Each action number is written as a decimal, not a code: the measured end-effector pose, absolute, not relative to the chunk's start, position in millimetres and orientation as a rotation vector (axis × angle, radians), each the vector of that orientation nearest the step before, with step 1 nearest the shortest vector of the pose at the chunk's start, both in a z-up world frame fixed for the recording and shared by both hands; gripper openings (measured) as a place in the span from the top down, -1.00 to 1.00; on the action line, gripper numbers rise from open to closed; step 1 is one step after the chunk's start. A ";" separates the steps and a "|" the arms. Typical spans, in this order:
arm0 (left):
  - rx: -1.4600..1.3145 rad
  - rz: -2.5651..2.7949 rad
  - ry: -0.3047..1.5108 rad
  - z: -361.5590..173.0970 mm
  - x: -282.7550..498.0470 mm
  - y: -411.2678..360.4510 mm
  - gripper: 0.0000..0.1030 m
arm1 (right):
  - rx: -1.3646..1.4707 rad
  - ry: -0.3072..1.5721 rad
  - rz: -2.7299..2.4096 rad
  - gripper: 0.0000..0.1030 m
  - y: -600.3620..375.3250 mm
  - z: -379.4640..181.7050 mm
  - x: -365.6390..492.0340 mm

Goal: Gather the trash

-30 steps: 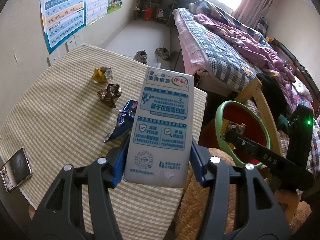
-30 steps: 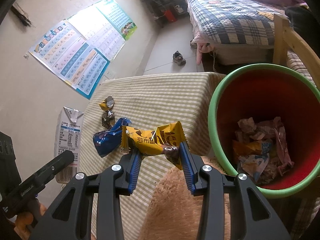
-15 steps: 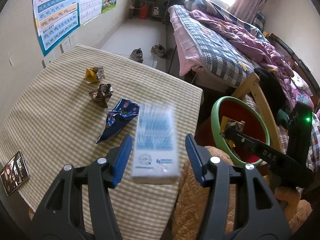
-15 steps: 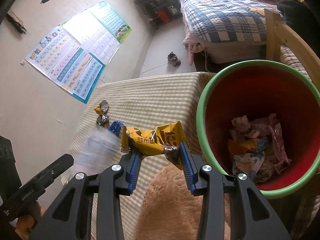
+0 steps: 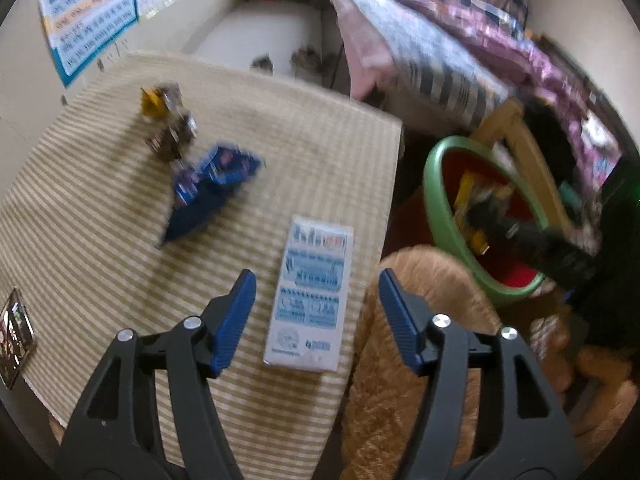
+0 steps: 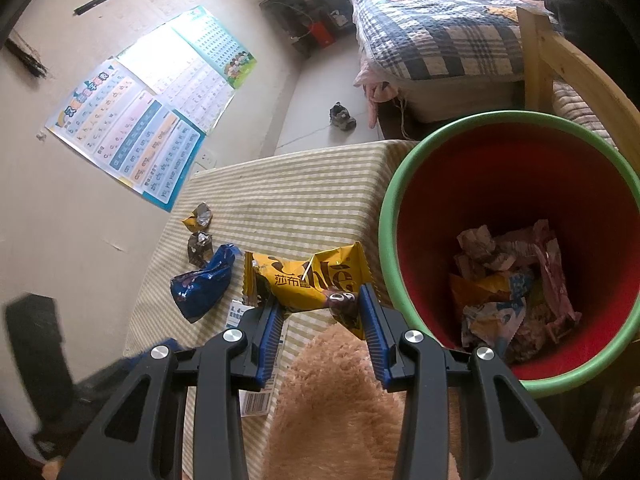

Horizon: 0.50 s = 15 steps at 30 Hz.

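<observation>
**A lived-in bedroom in daylight**

Learning charts (image 6: 148,136) hang on the pale wall (image 6: 60,220). A bed (image 6: 436,40) with a plaid quilt and rumpled pink bedding fills the right side, above a light tiled floor (image 6: 320,92) where shoes (image 6: 342,117) lie. A dark shelf (image 6: 308,12) stands at the far end.

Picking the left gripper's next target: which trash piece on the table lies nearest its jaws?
The milk carton, lying flat between the open jaws; the wrappers sit farther back.
</observation>
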<state>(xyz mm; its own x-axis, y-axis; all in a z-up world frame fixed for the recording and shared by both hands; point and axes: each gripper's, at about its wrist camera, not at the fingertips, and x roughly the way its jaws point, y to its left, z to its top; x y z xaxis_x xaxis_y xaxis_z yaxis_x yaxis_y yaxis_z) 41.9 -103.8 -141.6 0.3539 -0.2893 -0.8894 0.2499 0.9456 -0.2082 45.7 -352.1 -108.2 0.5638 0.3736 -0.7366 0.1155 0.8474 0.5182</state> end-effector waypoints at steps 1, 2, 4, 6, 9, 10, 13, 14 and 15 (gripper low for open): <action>-0.021 -0.353 1.186 -152.6 42.5 -108.7 -0.18 | 0.563 0.974 0.163 0.26 -352.1 -108.5 45.7; -0.004 -0.352 1.212 -161.8 43.5 -112.1 -0.18 | 0.563 0.975 0.163 0.26 -352.1 -108.5 45.5; 0.022 -0.352 1.258 -180.0 45.2 -117.8 -0.18 | 0.561 0.973 0.162 0.26 -352.5 -108.4 45.3; 0.046 -0.346 1.289 -192.9 46.5 -120.7 -0.18 | 0.563 0.974 0.160 0.26 -352.5 -109.1 45.0; 0.046 -0.334 1.303 -200.5 46.8 -118.1 0.00 | 0.565 0.975 0.158 0.26 -354.3 -110.2 44.2; 0.032 -0.337 1.300 -199.1 46.6 -116.5 0.00 | 0.565 0.975 0.157 0.26 -354.7 -110.2 43.8; -0.002 -0.334 1.251 -184.5 45.9 -110.2 0.01 | 0.566 0.974 0.158 0.26 -355.5 -110.1 43.3; -0.011 -0.338 1.228 -177.0 46.2 -109.6 0.01 | 0.564 0.973 0.157 0.26 -355.5 -109.9 43.3; -0.018 -0.342 1.213 -171.3 46.4 -109.9 0.01 | 0.561 0.971 0.157 0.26 -355.9 -109.5 43.3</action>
<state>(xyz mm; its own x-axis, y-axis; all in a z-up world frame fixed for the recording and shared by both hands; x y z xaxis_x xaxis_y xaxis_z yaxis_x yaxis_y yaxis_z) 46.4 -109.9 -171.3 0.3059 -0.2680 -0.9136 0.2487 0.9487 -0.1950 43.3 -355.9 -109.5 0.5654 0.3704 -0.7370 0.1186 0.8477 0.5171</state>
